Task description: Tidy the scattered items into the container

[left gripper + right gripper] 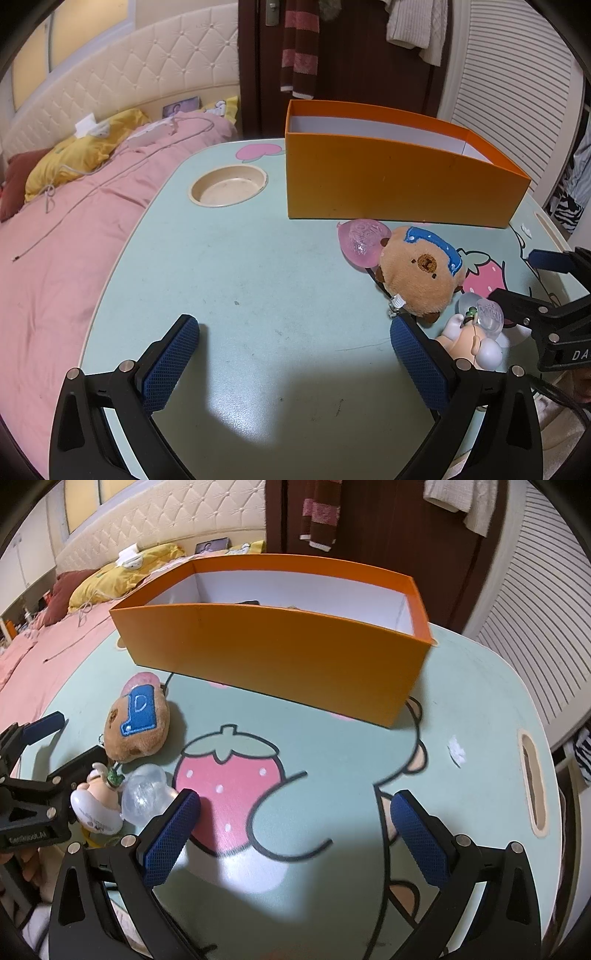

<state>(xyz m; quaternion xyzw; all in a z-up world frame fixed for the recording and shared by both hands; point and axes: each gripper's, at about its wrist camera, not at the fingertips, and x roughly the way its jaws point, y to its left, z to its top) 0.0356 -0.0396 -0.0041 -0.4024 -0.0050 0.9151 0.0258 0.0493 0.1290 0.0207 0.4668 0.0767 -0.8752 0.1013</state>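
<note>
An orange box with a white inside stands at the far side of the mint table; it also shows in the right wrist view. In front of it lie a brown plush toy, a pink jelly toy, a clear plastic piece and a small pale figurine. My left gripper is open and empty, just left of the toys. My right gripper is open and empty, just right of them.
A round cup recess is set in the table at the far left. A slot handle sits near the table's right edge. A bed with a pink quilt lies to the left. A dark door stands behind the box.
</note>
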